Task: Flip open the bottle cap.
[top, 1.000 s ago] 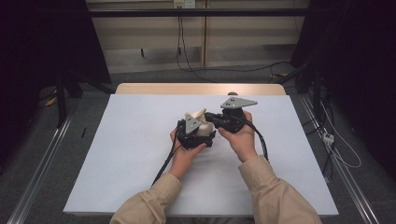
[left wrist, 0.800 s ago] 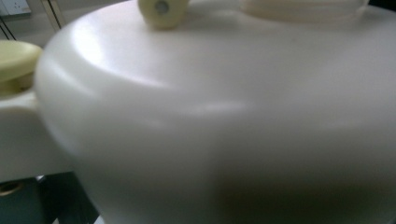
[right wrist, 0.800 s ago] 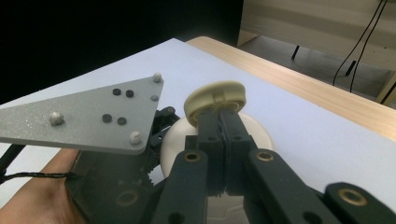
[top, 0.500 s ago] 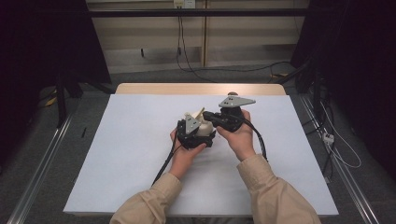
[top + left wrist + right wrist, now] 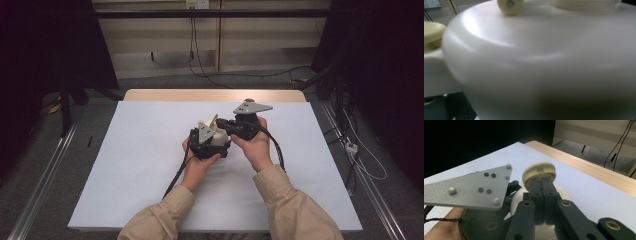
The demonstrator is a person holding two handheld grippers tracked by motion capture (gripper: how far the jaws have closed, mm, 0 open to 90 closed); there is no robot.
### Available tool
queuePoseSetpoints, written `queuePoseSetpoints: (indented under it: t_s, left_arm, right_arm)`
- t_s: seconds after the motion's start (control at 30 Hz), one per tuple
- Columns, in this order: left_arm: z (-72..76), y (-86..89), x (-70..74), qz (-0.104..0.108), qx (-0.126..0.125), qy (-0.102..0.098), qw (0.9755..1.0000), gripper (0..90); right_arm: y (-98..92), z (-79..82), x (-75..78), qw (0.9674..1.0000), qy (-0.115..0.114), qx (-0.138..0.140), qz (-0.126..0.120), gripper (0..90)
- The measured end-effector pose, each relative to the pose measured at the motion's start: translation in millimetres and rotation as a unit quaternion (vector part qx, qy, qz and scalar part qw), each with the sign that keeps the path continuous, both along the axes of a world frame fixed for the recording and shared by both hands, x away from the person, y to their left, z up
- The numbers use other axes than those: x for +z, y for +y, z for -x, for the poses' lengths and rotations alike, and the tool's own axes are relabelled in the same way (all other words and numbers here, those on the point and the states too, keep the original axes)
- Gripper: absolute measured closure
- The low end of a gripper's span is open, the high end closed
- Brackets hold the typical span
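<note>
A white rounded container [image 5: 218, 136] is held above the table in my left gripper [image 5: 209, 141], which is shut on it. Its smooth side [image 5: 544, 62] looms close in the left gripper view, with a cream knob [image 5: 510, 5] at its top. A cream round lid [image 5: 539, 172] stands tilted over the white body [image 5: 560, 193]. My right gripper [image 5: 542, 182] is shut, its black jaws pinched on the lid's underside. In the high view the right gripper [image 5: 223, 123] reaches in from the right, and the lid [image 5: 213, 120] shows edge-on.
The white sheet [image 5: 145, 165] covers the table, with a strip of bare wood [image 5: 215, 95] along the far edge. The left gripper's grey plate [image 5: 469, 187] sits just left of the right jaws. Cables [image 5: 360, 160] lie on the floor to the right.
</note>
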State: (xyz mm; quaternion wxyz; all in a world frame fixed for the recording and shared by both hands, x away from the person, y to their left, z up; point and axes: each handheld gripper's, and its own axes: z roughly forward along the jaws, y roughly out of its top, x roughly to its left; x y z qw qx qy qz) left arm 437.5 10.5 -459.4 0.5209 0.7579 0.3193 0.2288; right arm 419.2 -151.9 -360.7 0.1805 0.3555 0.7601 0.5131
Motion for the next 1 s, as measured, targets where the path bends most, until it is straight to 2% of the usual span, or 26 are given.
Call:
queuePoseSetpoints:
  t_s: [1.0]
  left_arm:
    - [0.1,-0.1,0.0,-0.001,0.000,0.000,1.0000,4.8]
  right_arm:
    - [5.0,-3.4,3.0,0.9999,-0.008,0.002,0.008,87.9]
